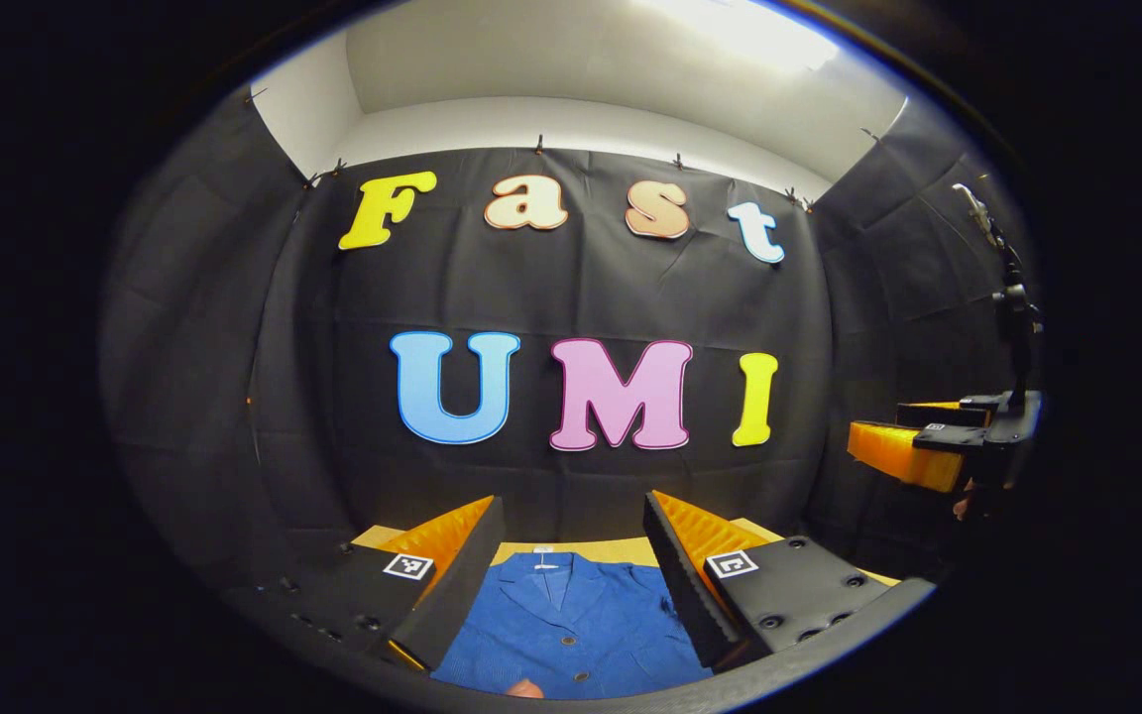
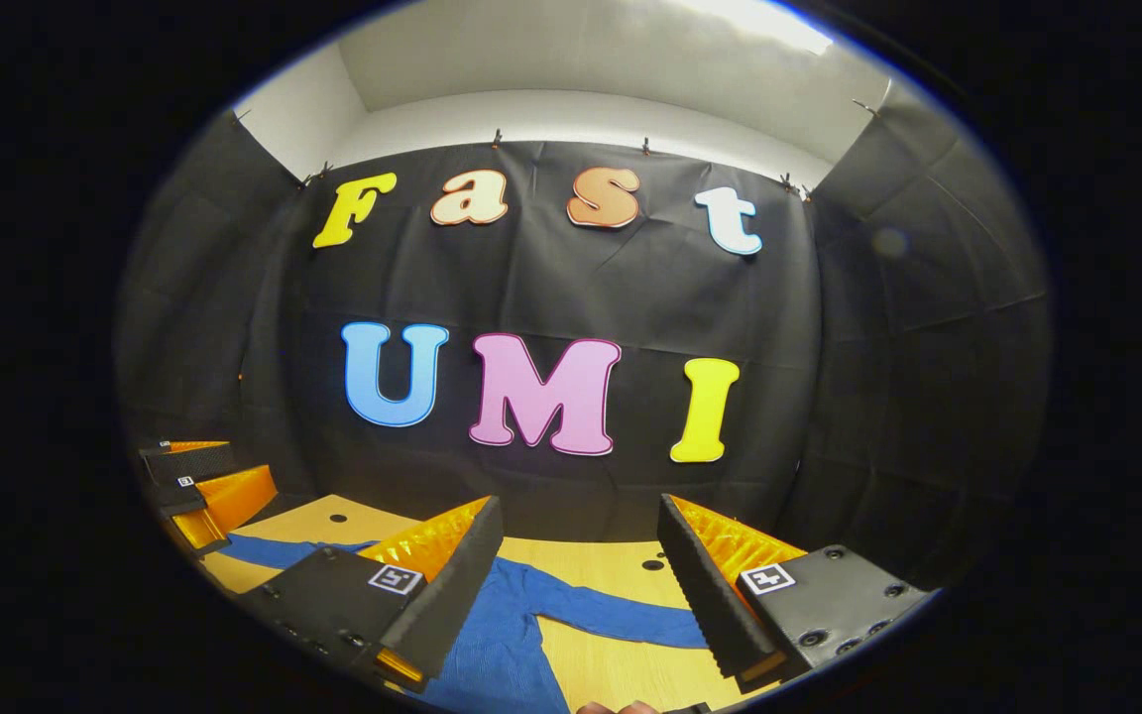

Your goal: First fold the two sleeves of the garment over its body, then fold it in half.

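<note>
Blue garment point(image 1: 571, 625), dark buttons; light wood table point(image 2: 621, 664); black wall cloth point(image 2: 829, 397).

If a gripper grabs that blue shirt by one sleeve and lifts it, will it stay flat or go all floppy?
Probably floppy. The blue shirt lies flat on the wooden table, and its sleeve trails out limp, so lifted cloth would likely droop. It looks thin, so probably light. Pushed, it would more likely bunch than slide whole.

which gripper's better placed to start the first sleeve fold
Probably right: the right gripper is open with a spread sleeve of the blue garment between its fingers. The left gripper, also open, faces the collar, not a sleeve.
</note>
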### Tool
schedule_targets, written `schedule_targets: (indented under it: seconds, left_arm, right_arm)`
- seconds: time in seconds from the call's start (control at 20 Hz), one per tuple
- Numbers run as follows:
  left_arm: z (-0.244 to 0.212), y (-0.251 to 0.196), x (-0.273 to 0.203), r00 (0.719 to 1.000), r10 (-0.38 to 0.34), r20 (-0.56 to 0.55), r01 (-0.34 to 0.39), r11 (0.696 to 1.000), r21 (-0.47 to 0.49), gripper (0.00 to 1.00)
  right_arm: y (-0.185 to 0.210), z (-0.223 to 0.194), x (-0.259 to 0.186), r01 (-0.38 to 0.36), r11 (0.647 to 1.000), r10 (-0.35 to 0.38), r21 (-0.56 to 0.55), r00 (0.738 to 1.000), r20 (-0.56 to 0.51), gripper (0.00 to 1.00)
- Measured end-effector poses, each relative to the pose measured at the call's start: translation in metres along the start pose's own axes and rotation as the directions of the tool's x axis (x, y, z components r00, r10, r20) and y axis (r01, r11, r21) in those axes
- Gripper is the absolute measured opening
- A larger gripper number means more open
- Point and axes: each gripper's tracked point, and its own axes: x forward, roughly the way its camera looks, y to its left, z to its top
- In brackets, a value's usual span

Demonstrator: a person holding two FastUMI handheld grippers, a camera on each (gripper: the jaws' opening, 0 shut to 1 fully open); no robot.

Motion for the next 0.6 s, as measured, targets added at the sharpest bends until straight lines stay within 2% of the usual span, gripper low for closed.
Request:
schedule_targets:
  seconds: [0.55, 0.6]
  left_arm:
    - [-0.006, -0.032, 0.024, 0.999, -0.053, -0.002, 0.053, 0.999, -0.015, 0.84]
    - [-0.006, -0.033, 0.026, 0.999, -0.055, -0.003, 0.055, 0.998, -0.015, 0.84]
  right_arm:
    - [-0.078, -0.015, 0.008, 0.125, 0.992, -0.125, -0.011, 0.991, -0.04, 1.0]
    - [-0.083, -0.017, 0.007, 0.136, 0.991, -0.136, -0.01, 0.99, -0.045, 0.92]
